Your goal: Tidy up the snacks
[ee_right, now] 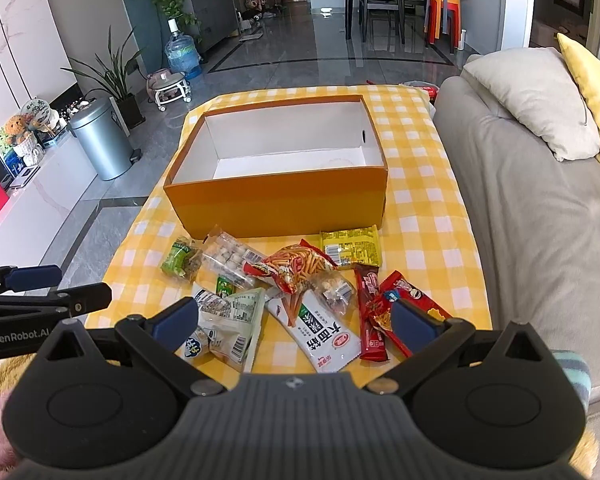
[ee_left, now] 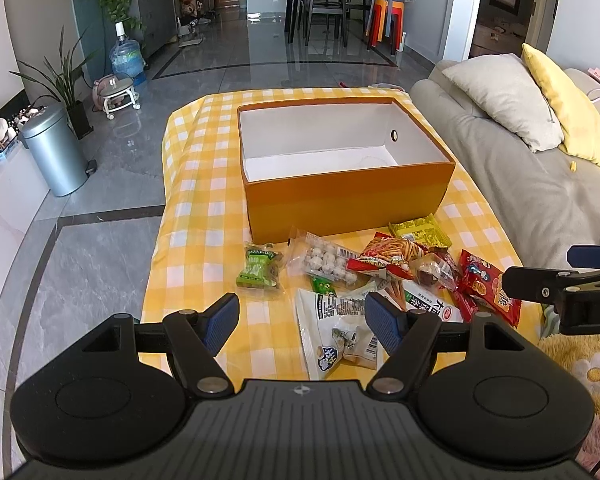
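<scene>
Only the right wrist view shows the long dark-red wrapped bar [ee_right: 371, 316] in full, lying beside the red chip packet [ee_right: 414, 300]; in the left wrist view that area sits partly behind the right gripper [ee_left: 540, 280], which enters from the right edge. Likewise the left gripper [ee_right: 60, 284] appears at the left edge of the right wrist view, with a fingertip of a hand at the frame's lower left corner.

An open orange cardboard box with a white inside [ee_left: 348, 200] stands on the worktop covered by a yellow-and-white checked cloth [ee_left: 204, 200], and nothing lies inside it. Snack packets lie in a loose heap just in front of the box, some overlapping. I count about ten: one green wrapped sweet packet [ee_left: 258, 270], one clear bag of pale round balls [ee_left: 326, 260], one small green sachet [ee_left: 323, 285], one white-and-grey printed bag [ee_left: 340, 332], one red bag of orange sticks [ee_left: 388, 258], one yellow flat packet [ee_left: 420, 232], one small clear packet with brown pieces [ee_left: 434, 270], one white long packet with a green stripe [ee_right: 320, 332], the bar and the red chip packet.

Both grippers hover over the near edge of the heap, fingers spread wide, holding nothing.
</scene>
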`<state>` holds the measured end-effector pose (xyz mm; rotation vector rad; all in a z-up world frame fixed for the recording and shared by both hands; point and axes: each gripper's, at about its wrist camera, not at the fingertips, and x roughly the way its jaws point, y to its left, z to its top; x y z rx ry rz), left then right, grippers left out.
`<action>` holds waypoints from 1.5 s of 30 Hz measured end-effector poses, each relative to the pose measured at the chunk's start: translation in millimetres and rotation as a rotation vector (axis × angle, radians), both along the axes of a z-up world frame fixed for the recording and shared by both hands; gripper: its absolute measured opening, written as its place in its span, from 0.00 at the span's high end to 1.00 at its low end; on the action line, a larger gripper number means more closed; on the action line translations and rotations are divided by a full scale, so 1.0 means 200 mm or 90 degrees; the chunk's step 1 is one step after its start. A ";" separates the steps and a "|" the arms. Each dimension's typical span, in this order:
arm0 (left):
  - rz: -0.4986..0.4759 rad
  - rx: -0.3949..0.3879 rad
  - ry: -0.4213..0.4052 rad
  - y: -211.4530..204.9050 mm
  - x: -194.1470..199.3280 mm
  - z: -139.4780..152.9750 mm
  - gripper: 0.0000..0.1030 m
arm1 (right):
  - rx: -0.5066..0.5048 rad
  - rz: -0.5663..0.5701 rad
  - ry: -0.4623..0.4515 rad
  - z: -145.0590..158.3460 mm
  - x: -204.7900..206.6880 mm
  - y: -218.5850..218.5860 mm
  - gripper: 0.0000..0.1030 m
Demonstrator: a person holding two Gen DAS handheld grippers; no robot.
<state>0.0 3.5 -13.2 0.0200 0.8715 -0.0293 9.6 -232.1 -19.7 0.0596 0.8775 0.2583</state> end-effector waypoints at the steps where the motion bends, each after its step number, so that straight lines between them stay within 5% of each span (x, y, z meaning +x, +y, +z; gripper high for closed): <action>1: 0.000 0.000 0.000 0.00 0.00 0.00 0.18 | 0.000 0.000 0.000 0.00 0.00 0.00 0.04; 35: -0.029 -0.028 0.036 -0.01 0.03 -0.05 0.24 | 0.016 0.012 0.009 -0.04 0.04 -0.02 0.04; 45: -0.075 -0.059 0.106 -0.07 0.20 -0.15 0.29 | 0.006 0.040 0.003 -0.16 0.17 -0.03 0.24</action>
